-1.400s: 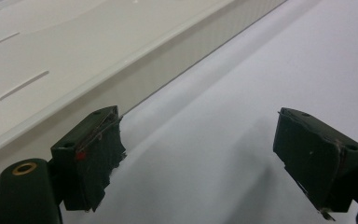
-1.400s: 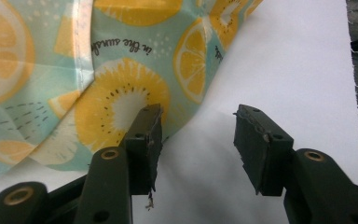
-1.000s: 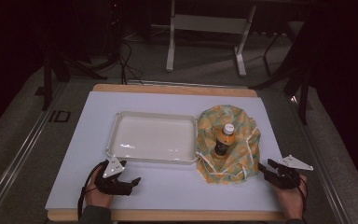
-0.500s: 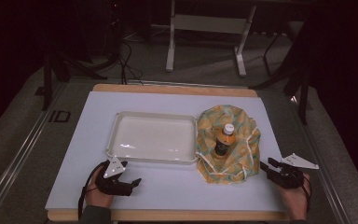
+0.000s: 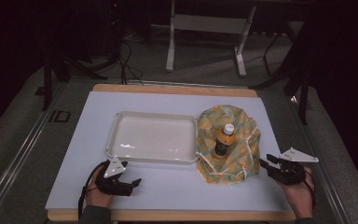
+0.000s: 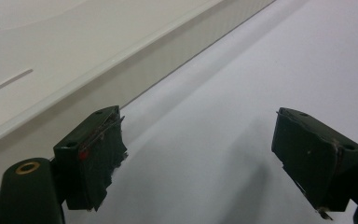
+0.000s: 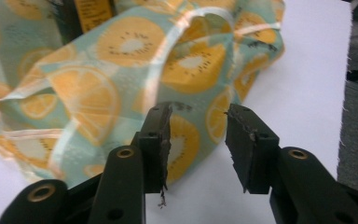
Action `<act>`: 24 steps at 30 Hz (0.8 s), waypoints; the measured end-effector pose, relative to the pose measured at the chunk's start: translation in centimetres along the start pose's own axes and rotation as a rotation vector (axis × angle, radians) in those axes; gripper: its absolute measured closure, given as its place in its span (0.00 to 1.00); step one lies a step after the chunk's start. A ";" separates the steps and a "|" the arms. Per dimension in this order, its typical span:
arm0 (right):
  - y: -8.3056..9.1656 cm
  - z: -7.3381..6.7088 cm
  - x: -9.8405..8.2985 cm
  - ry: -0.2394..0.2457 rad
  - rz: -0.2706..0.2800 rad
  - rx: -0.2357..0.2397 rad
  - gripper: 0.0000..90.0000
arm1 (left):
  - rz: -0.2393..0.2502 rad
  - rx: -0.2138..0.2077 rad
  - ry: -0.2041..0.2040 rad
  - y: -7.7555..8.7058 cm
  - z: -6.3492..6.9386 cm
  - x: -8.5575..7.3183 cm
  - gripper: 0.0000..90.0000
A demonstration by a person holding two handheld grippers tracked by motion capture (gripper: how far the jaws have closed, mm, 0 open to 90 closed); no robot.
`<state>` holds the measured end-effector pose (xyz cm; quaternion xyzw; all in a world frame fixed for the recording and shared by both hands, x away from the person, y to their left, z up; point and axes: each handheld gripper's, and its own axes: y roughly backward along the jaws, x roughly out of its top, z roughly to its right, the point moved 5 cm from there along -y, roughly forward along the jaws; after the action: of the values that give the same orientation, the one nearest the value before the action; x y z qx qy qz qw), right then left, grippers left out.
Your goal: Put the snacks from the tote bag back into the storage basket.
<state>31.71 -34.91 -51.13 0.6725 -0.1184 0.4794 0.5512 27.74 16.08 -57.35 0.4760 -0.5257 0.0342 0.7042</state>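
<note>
A fruit-print cloth bag (image 5: 228,144) lies open on the white table mat, right of the white tray (image 5: 116,130). A bottle (image 5: 223,140) with a white cap and yellow label stands inside the bag. My right gripper (image 5: 264,164) hovers just off the bag's right edge, pointing at it. In the right gripper view the bag (image 7: 121,84) lies just beyond the right gripper (image 7: 198,116); its jaws have been closing, stand partly open and hold nothing. My left gripper (image 5: 133,179) rests near the front edge below the tray, wide open over bare mat (image 6: 196,126).
The white mat (image 5: 168,186) covers a wooden board whose front edge lies just under both hands. The tray's near wall (image 6: 121,70) runs close beside the left gripper. Grey floor, cables and a metal stand lie beyond the table's far edge.
The right gripper has risen a little beside the bag and its jaws have narrowed. The left hand, tray, bag and bottle have kept still.
</note>
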 end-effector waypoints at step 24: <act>0.6 -2.3 3.5 0.150 -0.071 0.049 0.77 | 0.010 -0.004 0.008 0.1 0.0 0.0 0.21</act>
<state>31.89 -31.88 -48.19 0.6519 -0.0412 0.5115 0.5584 27.73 16.12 -57.30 0.4719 -0.5254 0.0384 0.7070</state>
